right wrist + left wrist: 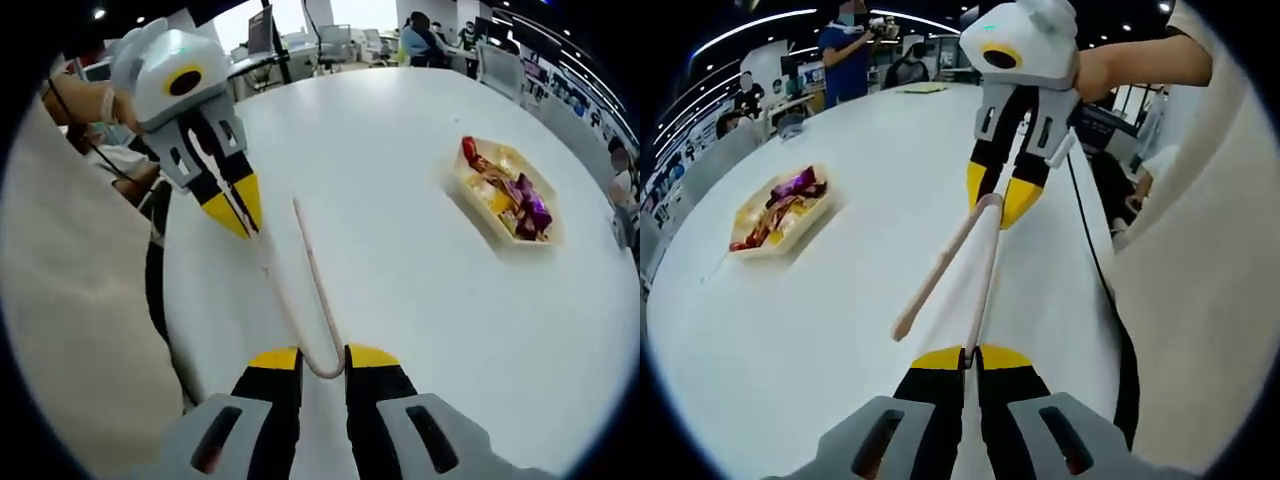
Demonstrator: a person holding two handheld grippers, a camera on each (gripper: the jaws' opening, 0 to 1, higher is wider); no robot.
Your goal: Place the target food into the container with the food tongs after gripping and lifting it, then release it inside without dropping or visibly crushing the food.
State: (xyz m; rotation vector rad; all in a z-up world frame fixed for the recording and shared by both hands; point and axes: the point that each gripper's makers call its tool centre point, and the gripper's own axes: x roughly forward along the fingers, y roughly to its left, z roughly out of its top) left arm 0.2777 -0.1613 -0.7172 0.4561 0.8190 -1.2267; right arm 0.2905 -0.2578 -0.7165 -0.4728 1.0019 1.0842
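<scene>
Holds tongs between both over bench: left gripper fingers pinching an arm tip, right gripper fingers clamping the bend (likely settling a working grip).

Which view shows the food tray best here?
The right gripper view: the food tray sits nearer and its colourful contents read clearly. In the left gripper view the tray lies farther off, at a shallower angle.

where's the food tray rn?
The pale rectangular tray of red, yellow and purple food sits on the round white table, upper left in the left gripper view and upper right in the right gripper view, apart from both grippers and the pinkish tongs.
</scene>
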